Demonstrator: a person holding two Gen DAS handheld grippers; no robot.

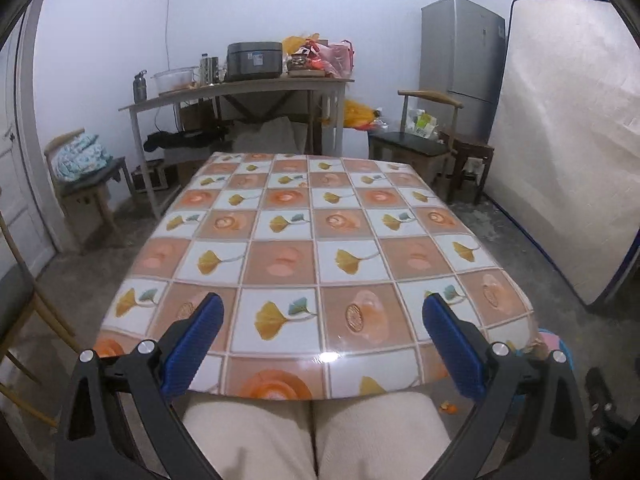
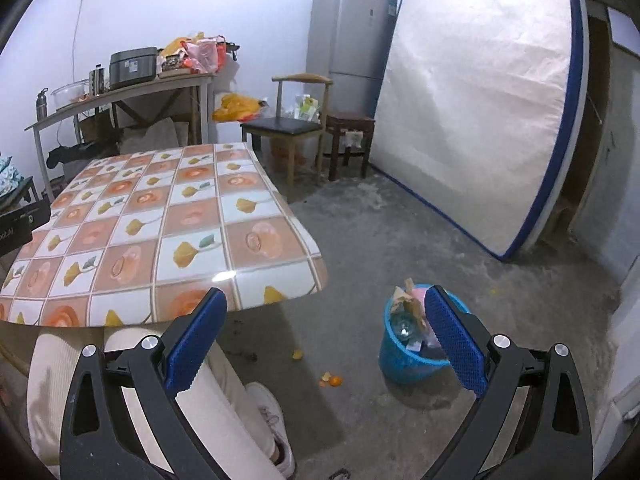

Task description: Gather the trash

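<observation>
The trash is in two places: most of it sits heaped in the blue bin [image 2: 408,354] on the floor to the right of the table [image 2: 168,232], with paper, something pink and a clear plastic piece poking above its rim, while a few orange peel scraps [image 2: 331,379] lie loose on the concrete between the bin and our shoe [image 2: 272,424], one more [image 2: 297,355] a little nearer the table. We judge those scraps to be what is left to collect, since the tabletop shows nothing but its patterned cover. The bin stands beside the seat, we think so that either arm can drop things into it without us getting up. Our right gripper [image 2: 326,340] hangs above the floor with its blue pads spread wide and nothing between them, one pad in front of the bin's near rim as the camera sees it; it faces the bin and the peels, which fits a reach down for them. Our left gripper [image 1: 322,344] is spread just as wide and empty, held over our knees [image 1: 316,436] at the table's near edge, looking along the bare tabletop. In its view a peel [image 1: 448,408] shows on the floor at lower right. The peels are small and flat, so pinching them off rough concrete may need the pads low and nearly closed.
</observation>
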